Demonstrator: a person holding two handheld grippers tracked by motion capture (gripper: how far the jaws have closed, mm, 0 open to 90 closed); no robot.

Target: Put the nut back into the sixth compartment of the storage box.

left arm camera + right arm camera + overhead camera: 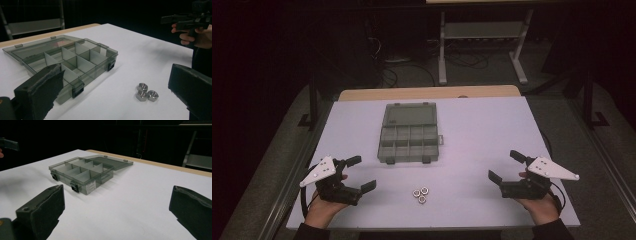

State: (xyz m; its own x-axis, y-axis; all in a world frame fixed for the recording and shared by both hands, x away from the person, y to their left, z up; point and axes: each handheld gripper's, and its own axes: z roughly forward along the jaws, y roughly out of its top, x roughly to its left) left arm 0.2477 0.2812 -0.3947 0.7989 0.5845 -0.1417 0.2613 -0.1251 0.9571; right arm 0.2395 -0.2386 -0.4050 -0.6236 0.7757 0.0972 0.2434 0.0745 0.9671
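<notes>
Nearest the person, both grippers rest low at the front edge of the table (472, 115), each held in a hand with its jaws spread wide and nothing between them. The left gripper (357, 174) sits at the front left, the right gripper (507, 166) at the front right, and both point inward and slightly forward.

Between them, a little left of centre and close to the front edge, lie three hex nuts (420, 194) bunched together so that they touch, flat on the white surface. They lie to the right of the left jaws and just ahead of them; in the left gripper view the nuts (144, 92) sit low in the gap between the two black jaws, nearer the right-hand one. The right gripper is clearly farther from them, so I judge the left to be the one better placed to reach them. A nut has no real long axis, so the approach looks to turn mostly on picking off one from the cluster without pushing the other two.

Farther back, past the nuts and roughly in line with them, stands the compartment box (408, 134), smoky and translucent, its lid laid open flat on the far side. Its dividers make two rows of cells, all of which look empty, and its long side runs away from the person.
</notes>
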